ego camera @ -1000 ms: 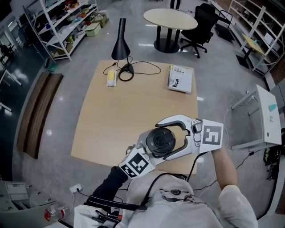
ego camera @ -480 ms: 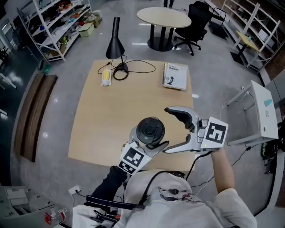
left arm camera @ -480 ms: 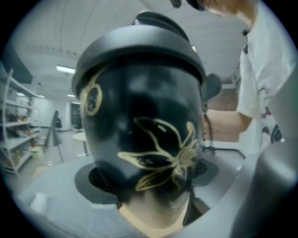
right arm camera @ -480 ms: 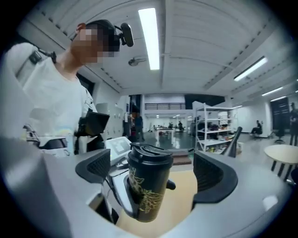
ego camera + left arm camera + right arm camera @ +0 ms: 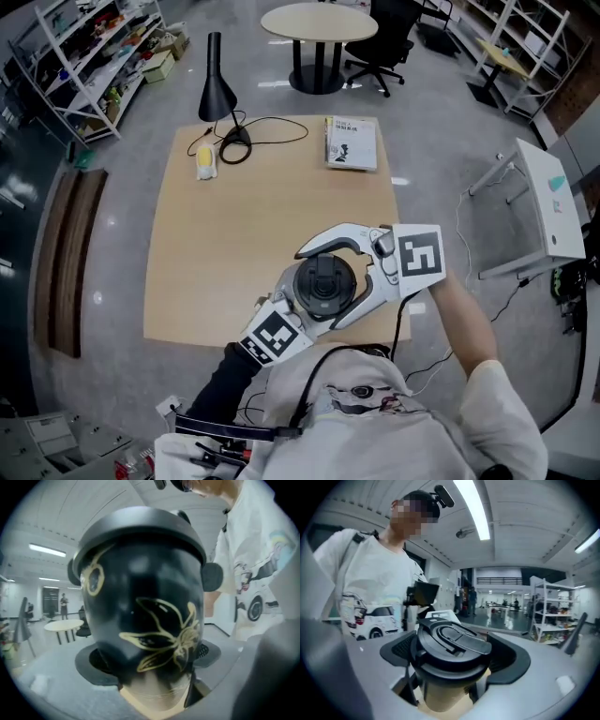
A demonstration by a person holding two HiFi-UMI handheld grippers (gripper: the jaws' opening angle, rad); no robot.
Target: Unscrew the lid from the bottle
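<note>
A black bottle (image 5: 145,620) with a gold flower on it is held up over the near edge of the wooden table (image 5: 234,244). My left gripper (image 5: 314,309) is shut on its body from below left, with a pad on each side in the left gripper view. The black lid (image 5: 323,284) sits on top of the bottle. My right gripper (image 5: 333,277) reaches in from the right. Its jaws are closing, with the lid (image 5: 452,641) between them. The pads (image 5: 506,656) stand close on both sides of the lid's rim.
At the table's far edge are a book (image 5: 351,142), a black lamp (image 5: 217,89) with a coiled cable, and a small yellow object (image 5: 205,161). Beyond stand a round table (image 5: 319,23), an office chair and shelves at the left. A white stand (image 5: 544,202) is at the right.
Half a second ago my right gripper stood off to the right of the lid with its jaws wide. It has come back round the lid. The left gripper has kept its hold on the bottle.
</note>
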